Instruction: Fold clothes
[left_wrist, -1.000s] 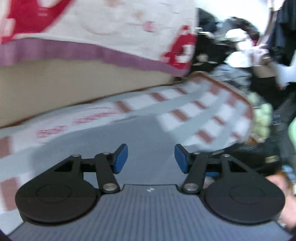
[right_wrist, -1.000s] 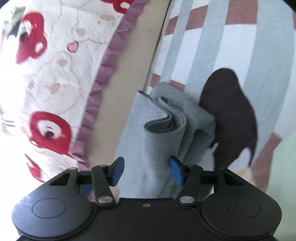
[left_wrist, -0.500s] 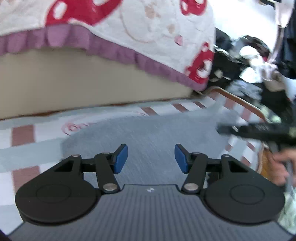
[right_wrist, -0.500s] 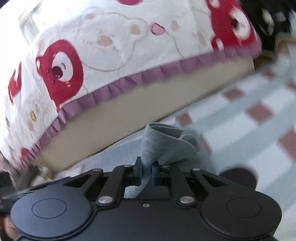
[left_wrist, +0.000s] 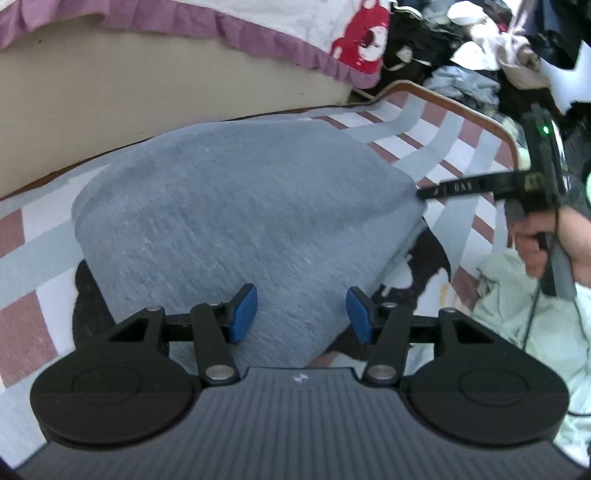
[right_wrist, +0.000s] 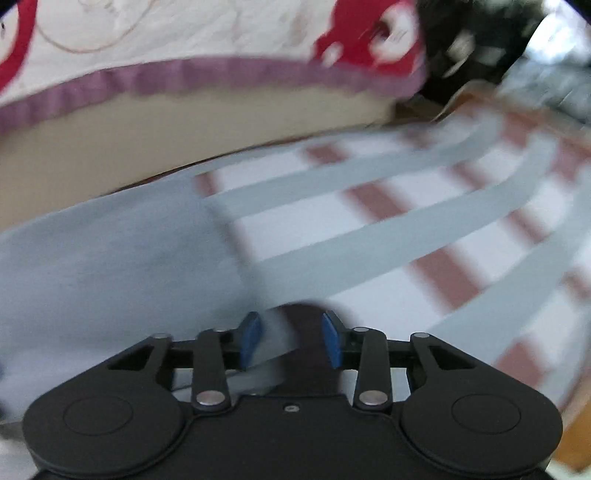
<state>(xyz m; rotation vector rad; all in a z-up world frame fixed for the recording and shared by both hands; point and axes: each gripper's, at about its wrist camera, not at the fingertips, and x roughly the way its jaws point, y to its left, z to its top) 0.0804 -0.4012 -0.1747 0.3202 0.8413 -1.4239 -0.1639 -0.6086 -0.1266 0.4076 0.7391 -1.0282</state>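
Two grippers over one folded grey knit garment (left_wrist: 236, 218), lying flat on striped white, grey and brick-red mat (left_wrist: 436, 147), just in front of beige mattress side (left_wrist: 147, 88) under bear-print quilt with purple frill (left_wrist: 280, 40).

Left gripper (left_wrist: 301, 314): blue pads spread, nothing pinched; near corner of garment beneath and between them, pads not pressing on it. Pointing down at cloth, probably placed to pin or smooth near edge.

Right gripper (right_wrist: 290, 339): jaws opening, blue pads apart; blurred flap of grey cloth against the left pad, not clamped between the two. Reads as letting go of the far-right corner after laying the fold. From left wrist view, right tool's black finger (left_wrist: 458, 186) just at garment's right edge, person's hand (left_wrist: 543, 236) on grey handle behind it.

Garment compact, top surface smooth, edges roughly squared; dark animal print on mat (left_wrist: 428, 254) showing at its right and lower-left rim. Fold judged near done for this piece; corner set low likely to keep layers from springing back.

Pale green cloth (left_wrist: 517, 295) heaped right of mat, mixed dark laundry pile (left_wrist: 461, 44) beyond; likely waiting.

Risk, as judgement: loose flap dragged by opening pad, top layer shifted.
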